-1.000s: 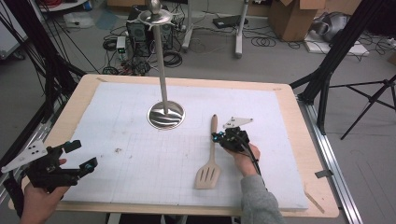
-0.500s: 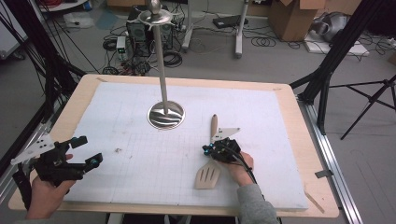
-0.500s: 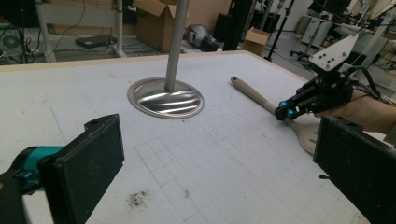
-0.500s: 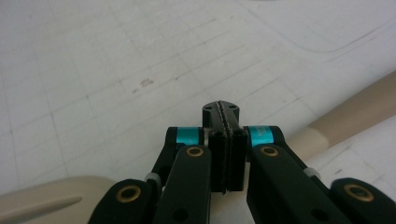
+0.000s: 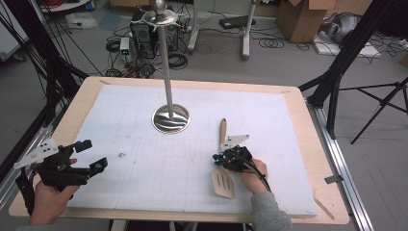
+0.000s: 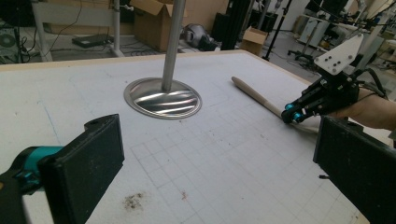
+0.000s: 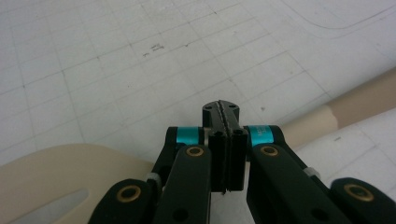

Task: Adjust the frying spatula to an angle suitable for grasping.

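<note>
— Fingers?
— Left gripper (image 5: 89,156) fingers (image 6: 88,163) spread wide, nothing between; right gripper (image 7: 222,114) fingers clenched together, empty.
— Spatula (image 5: 223,163)?
— Flat on the tabletop (image 5: 144,159), under the right gripper, near the stand base (image 5: 171,118).

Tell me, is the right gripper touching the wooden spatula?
Cannot tell. In the right gripper view the right gripper hangs shut over the spatula, hiding any contact.
</note>
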Available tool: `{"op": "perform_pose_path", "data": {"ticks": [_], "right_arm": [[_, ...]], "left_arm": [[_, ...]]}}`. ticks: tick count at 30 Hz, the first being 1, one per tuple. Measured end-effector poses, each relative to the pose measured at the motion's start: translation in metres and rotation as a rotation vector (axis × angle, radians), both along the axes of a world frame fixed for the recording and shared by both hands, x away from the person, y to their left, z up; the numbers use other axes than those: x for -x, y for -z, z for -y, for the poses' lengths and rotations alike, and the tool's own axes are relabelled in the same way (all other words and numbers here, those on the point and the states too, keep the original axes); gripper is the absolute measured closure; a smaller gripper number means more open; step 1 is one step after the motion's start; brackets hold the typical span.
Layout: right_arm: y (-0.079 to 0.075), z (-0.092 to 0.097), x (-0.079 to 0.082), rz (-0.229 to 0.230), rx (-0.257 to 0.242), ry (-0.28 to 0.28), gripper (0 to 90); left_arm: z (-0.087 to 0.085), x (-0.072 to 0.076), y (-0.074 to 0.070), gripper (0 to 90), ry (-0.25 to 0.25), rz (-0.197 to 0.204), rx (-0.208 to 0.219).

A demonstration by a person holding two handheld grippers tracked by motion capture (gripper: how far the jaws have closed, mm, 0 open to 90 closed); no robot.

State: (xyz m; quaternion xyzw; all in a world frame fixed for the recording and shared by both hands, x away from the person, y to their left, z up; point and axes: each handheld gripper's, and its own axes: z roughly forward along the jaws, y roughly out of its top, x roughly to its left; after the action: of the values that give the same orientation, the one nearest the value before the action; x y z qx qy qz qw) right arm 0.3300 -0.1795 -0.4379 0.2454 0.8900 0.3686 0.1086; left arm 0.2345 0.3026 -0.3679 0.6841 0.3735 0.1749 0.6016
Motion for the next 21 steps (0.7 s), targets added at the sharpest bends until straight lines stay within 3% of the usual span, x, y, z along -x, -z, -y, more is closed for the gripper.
{"op": "perform_pose_path", "data": {"ticks": [12, 21], "right_arm": [[0.000, 0.012, 0.003, -0.014, -0.004, -0.002, 90.0], [-0.001, 0.038, 0.007, -0.047, -0.026, -0.001, 90.0]], "left_arm": [[-0.003, 0.003, -0.002, 2.1, -0.009, 0.008, 0.006], [-0.003, 0.004, -0.003, 2.1, -0.011, 0.013, 0.011]]}}
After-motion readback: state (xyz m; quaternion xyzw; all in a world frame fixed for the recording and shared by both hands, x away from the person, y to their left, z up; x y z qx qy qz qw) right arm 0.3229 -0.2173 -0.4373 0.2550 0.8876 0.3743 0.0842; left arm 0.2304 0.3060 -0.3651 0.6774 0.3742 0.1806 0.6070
